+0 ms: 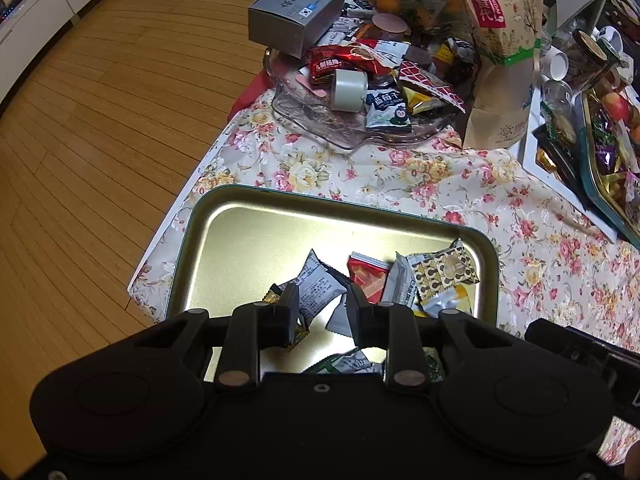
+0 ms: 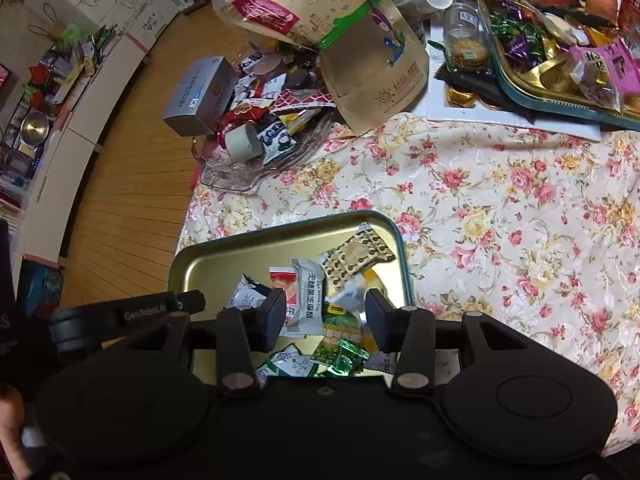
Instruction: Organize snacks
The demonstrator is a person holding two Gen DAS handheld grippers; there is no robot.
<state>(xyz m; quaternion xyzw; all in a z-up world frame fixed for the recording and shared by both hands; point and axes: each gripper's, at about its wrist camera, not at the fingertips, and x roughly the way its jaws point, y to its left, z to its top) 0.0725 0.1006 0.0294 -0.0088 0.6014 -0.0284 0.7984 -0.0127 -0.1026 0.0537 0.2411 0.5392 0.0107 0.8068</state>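
Two grippers are hanging over one counter, which is covered with a flowered cloth and is carrying everything, with nothing between the jaws of either. On the far side a tall paper snack bag is leaning against a clear glass dish, and this dish is holding the pile of mixed wrapped snacks, a grey box and a small grey roll. At the far right another tray of sweets is lying on a white board.

Nearest to the grippers the golden tin tray is lying with its long axis running left to right in both views. It is already holding several sorted packets: a grey packet, a gold-patterned packet, a red packet and a green one.

The left gripper is pointing steeply down over the near part of the tray, its jaws standing partly apart above the packets. The right gripper is doing the same, its jaws a little wider and touching nothing.

The glass dish is lying straight ahead and beyond the tray's far rim, well apart from both grippers. In the right view it is sitting towards the left, so the left gripper seems to be the nearer one for the next packet.
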